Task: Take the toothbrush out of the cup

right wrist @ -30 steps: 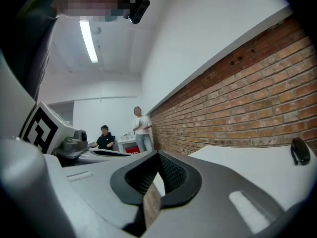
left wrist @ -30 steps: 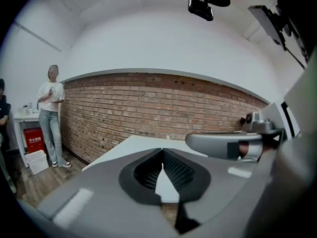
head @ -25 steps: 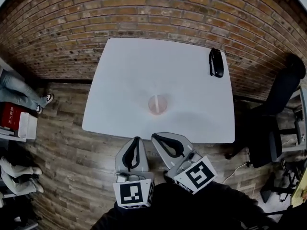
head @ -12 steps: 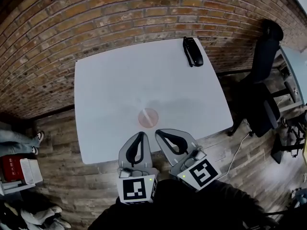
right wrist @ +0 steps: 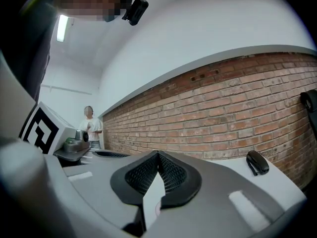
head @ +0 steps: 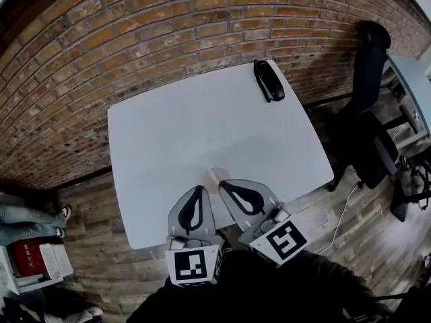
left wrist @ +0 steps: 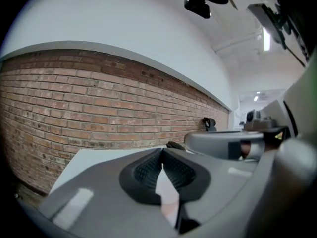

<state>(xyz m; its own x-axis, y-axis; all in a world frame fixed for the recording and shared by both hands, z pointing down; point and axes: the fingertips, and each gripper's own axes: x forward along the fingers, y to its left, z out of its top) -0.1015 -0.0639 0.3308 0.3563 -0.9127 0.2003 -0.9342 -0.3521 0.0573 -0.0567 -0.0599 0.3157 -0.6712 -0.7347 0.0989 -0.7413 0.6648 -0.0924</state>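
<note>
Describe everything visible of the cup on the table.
The cup is small, round and pale pink, translucent-looking, probably plastic. Seen from above, it appears to stand upright on the white table near its front edge. The tips of the left gripper and right gripper, both shut, overlap its near side; whether they touch it cannot be told. No toothbrush can be made out in it.
</note>
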